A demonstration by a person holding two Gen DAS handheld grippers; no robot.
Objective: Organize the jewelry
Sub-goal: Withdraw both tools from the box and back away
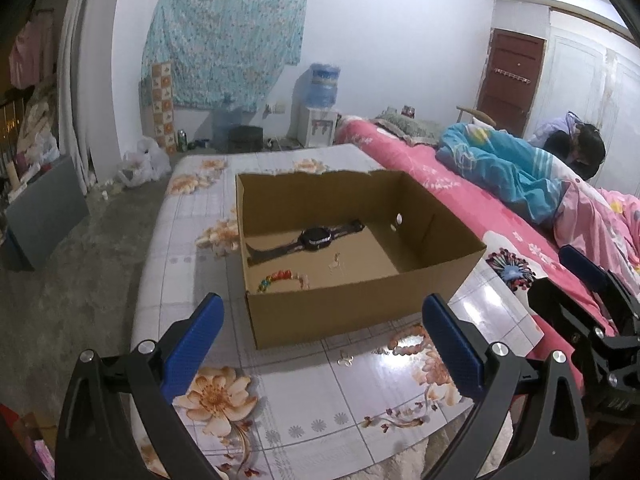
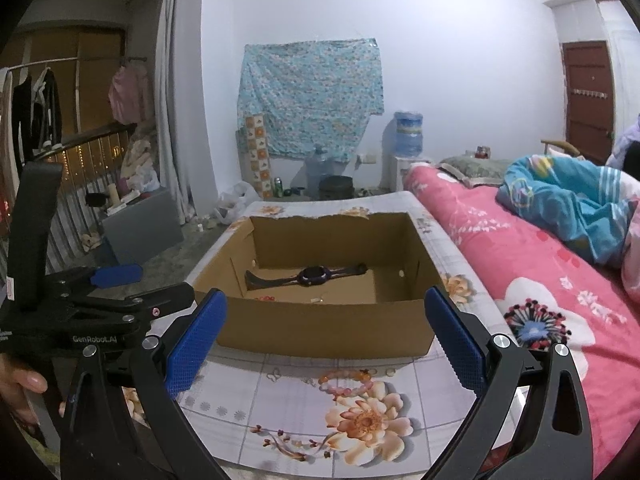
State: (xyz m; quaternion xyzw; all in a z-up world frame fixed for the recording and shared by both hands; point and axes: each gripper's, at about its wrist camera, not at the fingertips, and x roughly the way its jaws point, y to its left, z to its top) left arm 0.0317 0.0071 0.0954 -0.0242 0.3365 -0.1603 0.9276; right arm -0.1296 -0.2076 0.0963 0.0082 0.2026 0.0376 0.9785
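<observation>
An open cardboard box (image 1: 360,304) (image 2: 320,332) stands on the floral tabletop. Inside lie a black watch (image 1: 312,238) (image 2: 310,274), a colourful bead bracelet (image 1: 280,278) and a small pale trinket (image 1: 335,262). On the table in front of the box lie a pink bead bracelet (image 2: 346,382) (image 1: 412,340), a small butterfly charm (image 2: 274,375) (image 1: 345,359) and a small ring (image 2: 390,371). My left gripper (image 1: 322,344) hangs open above the table before the box. My right gripper (image 2: 326,340) is open too, over the pink bracelet, holding nothing.
The table (image 1: 180,240) (image 2: 400,452) adjoins a bed with pink sheets (image 1: 460,200) (image 2: 520,272) on the right. A person (image 1: 580,148) sits beyond the bed. Bare floor (image 1: 80,260) lies to the left. A hand (image 2: 20,384) holds the left gripper's handle.
</observation>
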